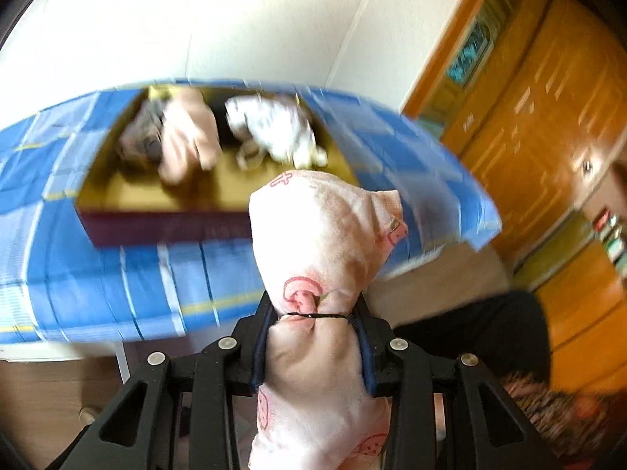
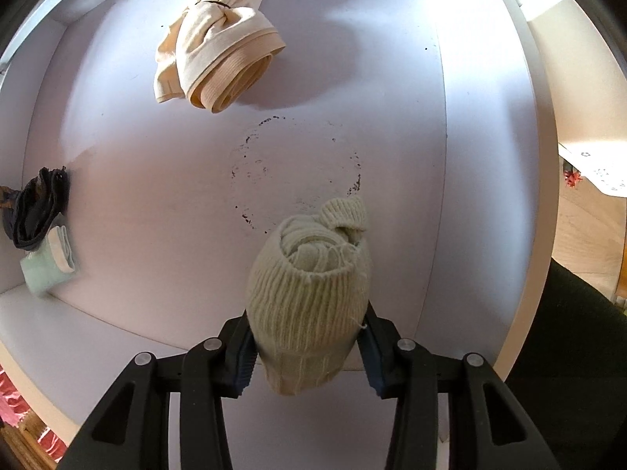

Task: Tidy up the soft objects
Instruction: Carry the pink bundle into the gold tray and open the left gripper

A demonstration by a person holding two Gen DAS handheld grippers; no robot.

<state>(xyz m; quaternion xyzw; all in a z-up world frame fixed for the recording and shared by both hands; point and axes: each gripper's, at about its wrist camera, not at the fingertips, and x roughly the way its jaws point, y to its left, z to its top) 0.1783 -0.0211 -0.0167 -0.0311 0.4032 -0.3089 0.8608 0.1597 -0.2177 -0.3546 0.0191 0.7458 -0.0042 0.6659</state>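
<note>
In the left wrist view my left gripper is shut on a pink cloth bundle with red mushroom prints, tied by a black band. It hangs in the air in front of a shallow brown box on a blue checked cloth. In the box lie a pale pink bundle, a white patterned one and a grey one. In the right wrist view my right gripper points down into a white bin, shut on a rolled cream ribbed knit.
Inside the white bin lie a beige tied bundle at the far side and dark and mint rolled socks at the left wall. An orange wooden door and cabinets stand right of the blue-covered table. A dark-clothed person's leg is below right.
</note>
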